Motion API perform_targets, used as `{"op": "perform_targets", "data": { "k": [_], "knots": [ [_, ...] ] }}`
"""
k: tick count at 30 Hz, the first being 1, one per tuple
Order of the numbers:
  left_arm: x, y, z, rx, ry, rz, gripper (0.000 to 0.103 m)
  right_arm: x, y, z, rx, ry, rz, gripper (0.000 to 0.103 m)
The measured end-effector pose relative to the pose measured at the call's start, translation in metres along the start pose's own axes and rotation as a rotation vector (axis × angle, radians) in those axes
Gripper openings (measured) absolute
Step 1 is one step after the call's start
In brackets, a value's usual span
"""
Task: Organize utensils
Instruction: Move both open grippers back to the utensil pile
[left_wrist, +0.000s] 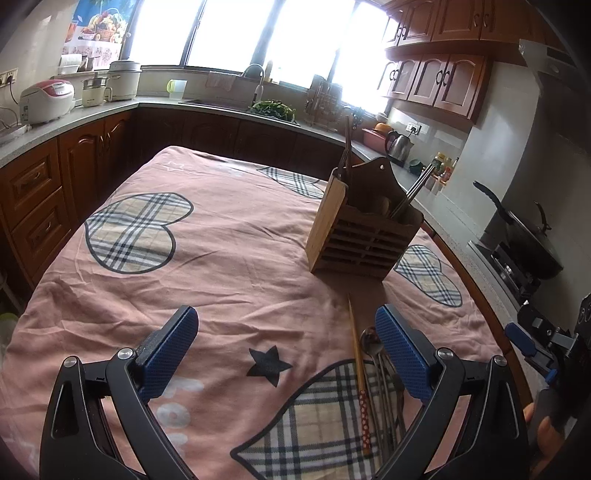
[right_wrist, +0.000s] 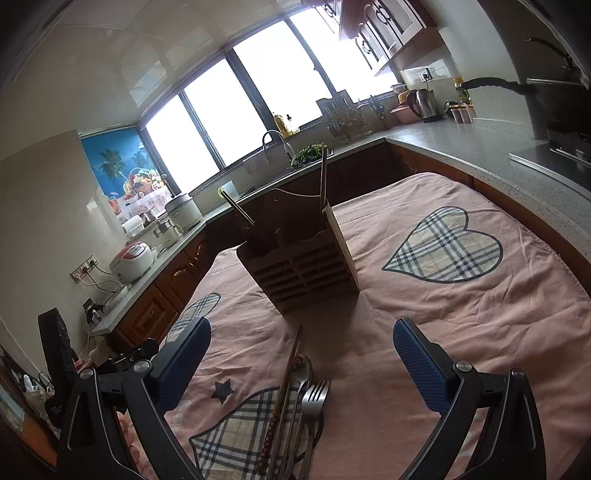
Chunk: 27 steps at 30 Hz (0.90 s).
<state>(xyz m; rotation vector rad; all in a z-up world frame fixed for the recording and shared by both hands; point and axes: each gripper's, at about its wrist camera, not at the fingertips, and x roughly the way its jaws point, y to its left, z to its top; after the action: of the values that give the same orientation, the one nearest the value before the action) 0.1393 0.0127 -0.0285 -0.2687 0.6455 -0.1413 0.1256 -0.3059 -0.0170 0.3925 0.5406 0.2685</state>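
Observation:
A wooden slatted utensil holder (left_wrist: 364, 230) stands on the pink tablecloth and holds several utensils; it also shows in the right wrist view (right_wrist: 303, 267). A loose pile lies in front of it: a wooden chopstick (left_wrist: 357, 363), a metal spoon (left_wrist: 371, 341), and in the right wrist view a fork (right_wrist: 314, 397), a spoon (right_wrist: 302, 365) and chopsticks (right_wrist: 286, 387). My left gripper (left_wrist: 286, 332) is open and empty above the cloth, the pile beside its right finger. My right gripper (right_wrist: 301, 341) is open and empty over the pile.
The table carries a pink cloth (left_wrist: 221, 258) with plaid hearts. Kitchen counters surround it, with a rice cooker (left_wrist: 46, 101), a sink with greens (left_wrist: 273, 109), a kettle (left_wrist: 399, 146) and a stove with a wok (left_wrist: 532, 240) at right. The right gripper shows at the left view's edge (left_wrist: 532, 343).

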Motion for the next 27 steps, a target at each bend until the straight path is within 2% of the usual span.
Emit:
{"op": "perform_targets", "data": {
  "k": [10, 18, 22, 25, 27],
  "knots": [
    [0.003, 0.002, -0.02, 0.002, 0.05, 0.016, 0.099, 0.004, 0.002, -0.038, -0.013, 0.081, -0.004, 0.1],
    [0.018, 0.0, -0.025, 0.016, 0.099, 0.022, 0.099, 0.013, 0.0, -0.048, -0.006, 0.118, -0.002, 0.1],
    [0.026, 0.002, -0.028, 0.017, 0.125, 0.028, 0.099, 0.025, 0.001, -0.053, -0.025, 0.164, -0.004, 0.1],
    [0.029, 0.005, -0.027, 0.015, 0.131, 0.03, 0.099, 0.037, 0.001, -0.058, -0.032, 0.211, 0.0, 0.099],
    [0.031, 0.006, -0.026, 0.014, 0.135, 0.033, 0.099, 0.044, 0.002, -0.062, -0.044, 0.232, -0.002, 0.094]
  ]
}}
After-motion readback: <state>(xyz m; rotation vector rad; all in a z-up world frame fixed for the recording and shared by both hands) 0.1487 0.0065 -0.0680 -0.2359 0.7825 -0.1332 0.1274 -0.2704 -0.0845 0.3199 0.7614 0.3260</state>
